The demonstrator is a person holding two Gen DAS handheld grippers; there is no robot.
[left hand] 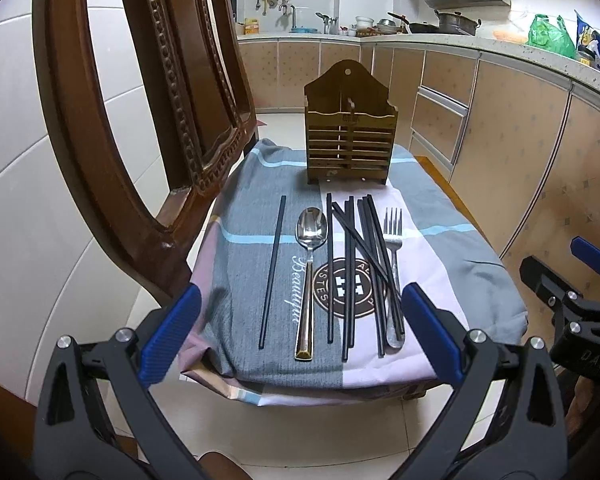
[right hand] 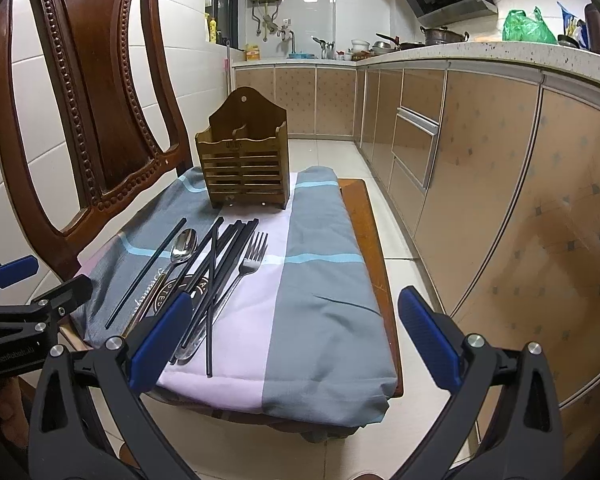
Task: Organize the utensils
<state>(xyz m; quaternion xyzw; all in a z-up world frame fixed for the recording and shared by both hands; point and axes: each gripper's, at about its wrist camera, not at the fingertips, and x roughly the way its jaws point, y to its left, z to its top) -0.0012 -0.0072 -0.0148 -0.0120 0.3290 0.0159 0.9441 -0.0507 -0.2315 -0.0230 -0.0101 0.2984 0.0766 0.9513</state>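
Note:
A wooden slatted utensil holder (left hand: pixel 350 136) (right hand: pixel 244 164) stands upright at the far end of a cloth-covered chair seat. In front of it lie a lone black chopstick (left hand: pixel 273 270) (right hand: pixel 148 272), a metal spoon (left hand: pixel 310 256) (right hand: pixel 182 250), several black chopsticks in a loose crossed bunch (left hand: pixel 354 264) (right hand: pixel 220 268) and a metal fork (left hand: pixel 394 252) (right hand: pixel 252 260). My left gripper (left hand: pixel 300 340) is open and empty, hovering before the near ends of the utensils. My right gripper (right hand: pixel 294 340) is open and empty, over the cloth to the right of them.
The grey, pink and blue cloth (left hand: pixel 440 248) (right hand: pixel 324 280) covers the seat of a carved wooden chair, whose back (left hand: pixel 140 112) (right hand: pixel 92 100) rises on the left. Kitchen cabinets (right hand: pixel 480 184) run along the right. Tiled floor (right hand: pixel 340 452) lies below the seat's near edge.

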